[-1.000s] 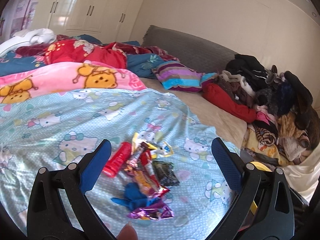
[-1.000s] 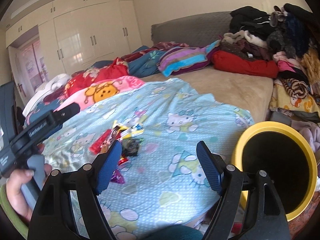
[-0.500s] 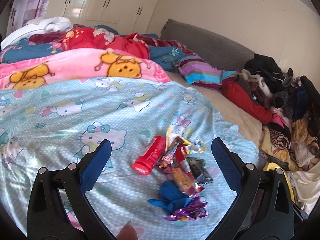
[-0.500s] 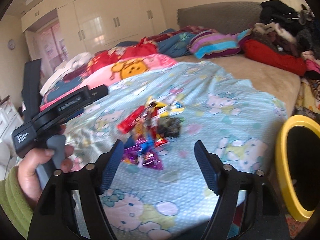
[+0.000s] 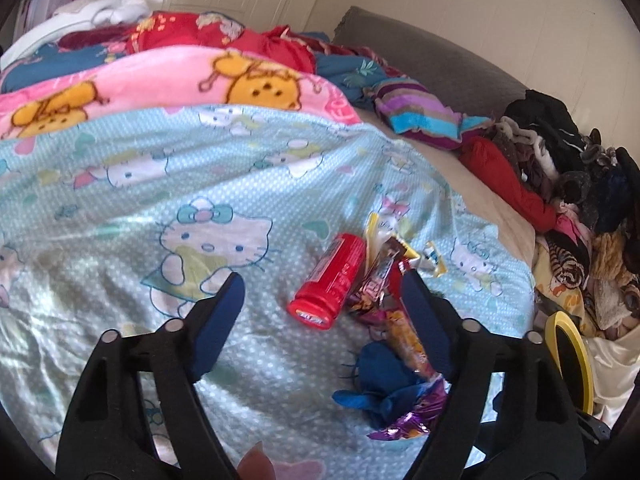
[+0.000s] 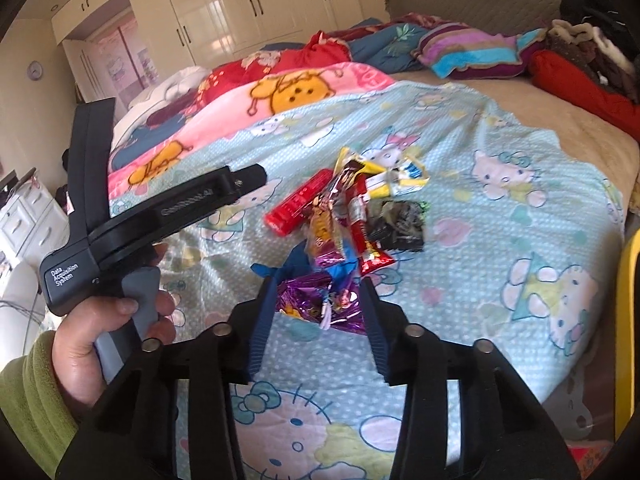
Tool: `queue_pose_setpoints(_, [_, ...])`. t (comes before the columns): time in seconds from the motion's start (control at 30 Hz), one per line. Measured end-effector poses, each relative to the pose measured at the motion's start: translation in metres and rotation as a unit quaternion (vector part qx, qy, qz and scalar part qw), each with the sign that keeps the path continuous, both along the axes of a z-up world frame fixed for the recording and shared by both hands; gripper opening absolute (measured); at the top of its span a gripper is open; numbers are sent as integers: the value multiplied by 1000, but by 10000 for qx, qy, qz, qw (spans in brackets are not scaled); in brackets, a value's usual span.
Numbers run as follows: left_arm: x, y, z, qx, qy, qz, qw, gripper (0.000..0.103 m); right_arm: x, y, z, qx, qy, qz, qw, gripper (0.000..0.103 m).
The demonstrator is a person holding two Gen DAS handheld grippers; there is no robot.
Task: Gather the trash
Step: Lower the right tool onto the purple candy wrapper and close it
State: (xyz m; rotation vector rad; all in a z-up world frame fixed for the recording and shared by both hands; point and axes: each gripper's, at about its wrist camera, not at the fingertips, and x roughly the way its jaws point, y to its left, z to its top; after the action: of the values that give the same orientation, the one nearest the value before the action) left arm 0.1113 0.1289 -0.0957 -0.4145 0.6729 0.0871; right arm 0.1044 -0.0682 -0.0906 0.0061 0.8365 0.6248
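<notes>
Bed under a light-blue cat-print sheet [image 6: 500, 216]; everything below is placed relative to the trash pile lying on it. Beyond the pile: pink bear blanket [image 5: 160, 88], striped pillow [image 5: 420, 116] and a heap of clothes [image 5: 568, 184] off to its right.

Yellow-rimmed bin [image 5: 576, 364] stands past the bed edge, right of the pile and well apart from it. Its inside is not visible, so nothing can be counted as collected.

Trash pile [image 6: 348, 220], all in one cluster on the sheet: red tube [image 5: 330, 284] on its left side, black crumpled packet [image 6: 396, 224] on its right, red and orange snack wrappers through the middle, blue scrap [image 5: 380, 380] and purple foil wrapper [image 6: 320, 300] at its near end.

Left gripper [image 5: 320, 304]: jaws wide, empty, the red tube framed between them, not touching.

Right gripper [image 6: 318, 312]: jaws partly closed, bracketing the purple foil wrapper; contact uncertain, no lift evident.

Judgement: task at its start. The first pick looks under way; every piece appears left to carry to the bin.
</notes>
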Motion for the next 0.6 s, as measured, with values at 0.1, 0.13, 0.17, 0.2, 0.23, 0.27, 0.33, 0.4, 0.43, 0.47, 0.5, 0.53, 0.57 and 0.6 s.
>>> queue_pose_setpoints(0.1, [6,1,-9,-52,102,-83,9999,65,5,5,-5,20,74,59,10000,34])
queue_pose_setpoints(0.13, [8,1,-11,-50,128,-106,9998,64,6,7,-7,12,101,63,9999,33])
queue_pose_setpoints(0.17, [10,1,-13,-60,146,-122,9998,63,8,9,-10,-4,133,64,9999,31])
queue_pose_setpoints(0.2, [12,2,-16,-89,184,-143,9997,63,9,10,-11,-15,165,64,9998,31])
queue_pose_setpoints(0.23, [14,2,-19,-117,220,-144,9996,62,11,11,-14,-36,216,57,9997,29])
queue_pose_setpoints(0.27, [17,2,-22,-153,264,-154,9994,61,12,12,-16,-36,242,53,9997,26])
queue_pose_setpoints(0.33, [21,2,-28,-161,341,-174,9991,60,13,11,-18,-14,288,28,9996,19])
queue_pose_setpoints(0.4, [25,0,-33,-192,401,-218,9988,59,13,10,-18,15,297,-1,9996,12])
queue_pose_setpoints(0.43, [28,0,-36,-216,432,-234,9986,59,13,9,-18,37,295,-4,9996,11])
queue_pose_setpoints(0.47, [31,0,-39,-252,473,-255,9982,57,13,8,-18,65,287,-5,9996,10])
queue_pose_setpoints(0.5, [32,0,-41,-275,499,-254,9981,55,11,6,-17,90,277,6,9996,9])
queue_pose_setpoints(0.53, [34,0,-43,-297,524,-244,9979,54,11,6,-17,92,272,11,9996,9])
queue_pose_setpoints(0.57, [35,0,-45,-313,533,-239,9978,52,10,5,-17,91,272,11,9996,8])
queue_pose_setpoints(0.6, [36,-1,-46,-316,545,-234,9977,51,9,4,-16,98,276,10,9996,8])
